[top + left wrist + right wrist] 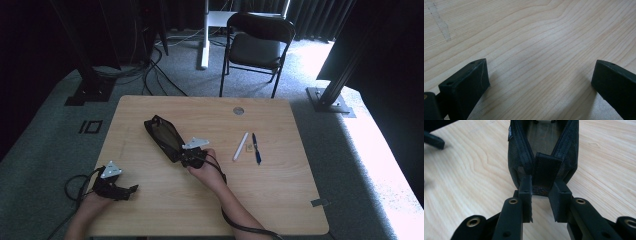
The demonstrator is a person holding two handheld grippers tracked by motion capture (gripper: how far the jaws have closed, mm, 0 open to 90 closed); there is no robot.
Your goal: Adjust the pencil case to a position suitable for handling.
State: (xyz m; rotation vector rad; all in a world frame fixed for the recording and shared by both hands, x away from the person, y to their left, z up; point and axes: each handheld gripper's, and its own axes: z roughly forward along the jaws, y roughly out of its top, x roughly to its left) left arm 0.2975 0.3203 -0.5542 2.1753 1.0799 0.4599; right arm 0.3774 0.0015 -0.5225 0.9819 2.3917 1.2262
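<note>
A black mesh zip pouch (pixel 162 136) lies open on the wooden table (pixel 280 200), running from the middle toward the back left. My right gripper (pixel 187 155) is at its near end. In the right gripper view the jaws (pixel 542 186) are closed on the fabric tab at the end of the pouch (pixel 544 140), where the two zip sides meet. My left gripper (pixel 131 190) rests low at the table's front left, apart from the pouch. Its fingers (pixel 466 85) stand wide apart over bare wood, with nothing between them.
A white pen (pixel 240 146) and a blue pen (pixel 256 148) lie side by side right of the pouch, with a small tan item between them. A round grommet (pixel 238 110) sits near the table's far edge. A black folding chair (pixel 257 45) stands beyond the table.
</note>
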